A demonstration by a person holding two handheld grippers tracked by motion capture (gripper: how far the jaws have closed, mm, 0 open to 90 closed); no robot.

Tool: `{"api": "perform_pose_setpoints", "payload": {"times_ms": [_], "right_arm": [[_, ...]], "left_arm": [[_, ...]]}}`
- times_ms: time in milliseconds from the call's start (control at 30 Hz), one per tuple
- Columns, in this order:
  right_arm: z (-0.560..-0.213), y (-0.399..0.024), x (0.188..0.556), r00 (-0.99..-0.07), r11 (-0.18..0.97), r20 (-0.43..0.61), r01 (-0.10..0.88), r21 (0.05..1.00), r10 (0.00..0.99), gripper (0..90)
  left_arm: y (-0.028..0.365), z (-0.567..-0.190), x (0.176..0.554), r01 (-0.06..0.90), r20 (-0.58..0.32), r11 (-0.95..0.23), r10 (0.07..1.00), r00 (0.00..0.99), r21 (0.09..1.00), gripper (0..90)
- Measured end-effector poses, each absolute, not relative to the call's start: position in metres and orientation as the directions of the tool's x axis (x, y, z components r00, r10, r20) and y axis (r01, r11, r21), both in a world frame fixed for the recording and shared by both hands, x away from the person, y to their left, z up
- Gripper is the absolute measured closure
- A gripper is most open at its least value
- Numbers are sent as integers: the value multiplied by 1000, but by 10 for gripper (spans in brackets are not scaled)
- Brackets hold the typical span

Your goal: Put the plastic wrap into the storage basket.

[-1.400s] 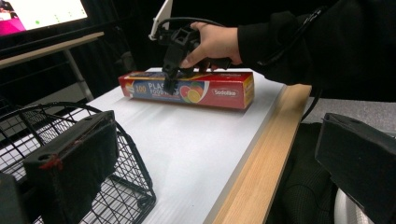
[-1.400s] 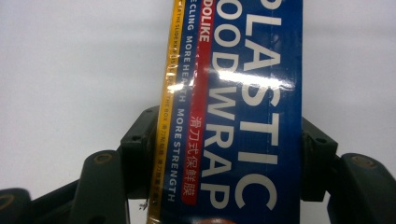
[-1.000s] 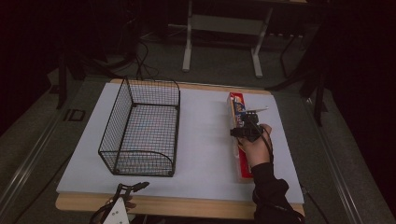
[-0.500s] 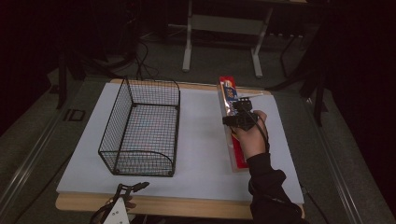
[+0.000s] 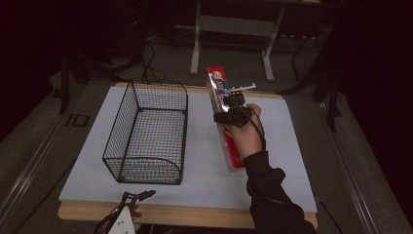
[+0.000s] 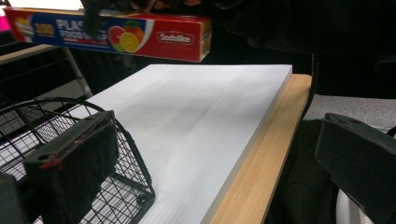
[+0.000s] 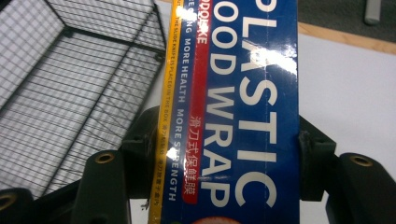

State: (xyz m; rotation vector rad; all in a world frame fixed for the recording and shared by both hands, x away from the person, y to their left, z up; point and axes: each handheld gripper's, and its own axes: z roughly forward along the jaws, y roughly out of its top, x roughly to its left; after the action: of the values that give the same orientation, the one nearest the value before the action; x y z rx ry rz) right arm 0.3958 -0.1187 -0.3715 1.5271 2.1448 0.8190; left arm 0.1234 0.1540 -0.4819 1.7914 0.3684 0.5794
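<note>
Right gripper view: wrap box (image 7: 243, 116) ends cropped.

A black wire basket (image 5: 146, 139) stands on the left part of a white board (image 5: 199, 165), its long side running away from the viewer and one end wall curved at the top. The board lies on a wooden table (image 5: 195, 214), whose light edge shows along the near side. Behind the table, on the grey floor (image 5: 165, 63), stands a metal frame with pale legs (image 5: 197, 41), and dark cables (image 5: 148, 56) trail across the floor near it.
</note>
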Motion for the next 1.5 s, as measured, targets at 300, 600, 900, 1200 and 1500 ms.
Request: {"api": "perform_pose_setpoints", "payload": {"times_ms": [300, 600, 900, 1200, 1500], "right_arm": [[-361, -86, 396, -402, 289, 21, 694, 659, 915, 385], [-350, -39, 388, -491, 363, 1, 644, 673, 871, 385], [-345, -6, 390, -533, 386, 7, 622, 681, 846, 386], [-338, 42, 391, -587, 412, 7, 576, 706, 809, 385], [-350, 69, 402, -592, 415, -1, 564, 714, 806, 386]], "left_arm": [[156, -483, 122, -38, 192, -286, 530, 826, 957, 1], [161, -483, 119, -35, 187, -280, 538, 822, 959, 1], [158, -482, 118, -39, 194, -287, 532, 824, 957, 1], [160, -481, 116, -38, 190, -280, 541, 819, 959, 1], [161, -481, 115, -35, 189, -282, 542, 819, 959, 1]]}}
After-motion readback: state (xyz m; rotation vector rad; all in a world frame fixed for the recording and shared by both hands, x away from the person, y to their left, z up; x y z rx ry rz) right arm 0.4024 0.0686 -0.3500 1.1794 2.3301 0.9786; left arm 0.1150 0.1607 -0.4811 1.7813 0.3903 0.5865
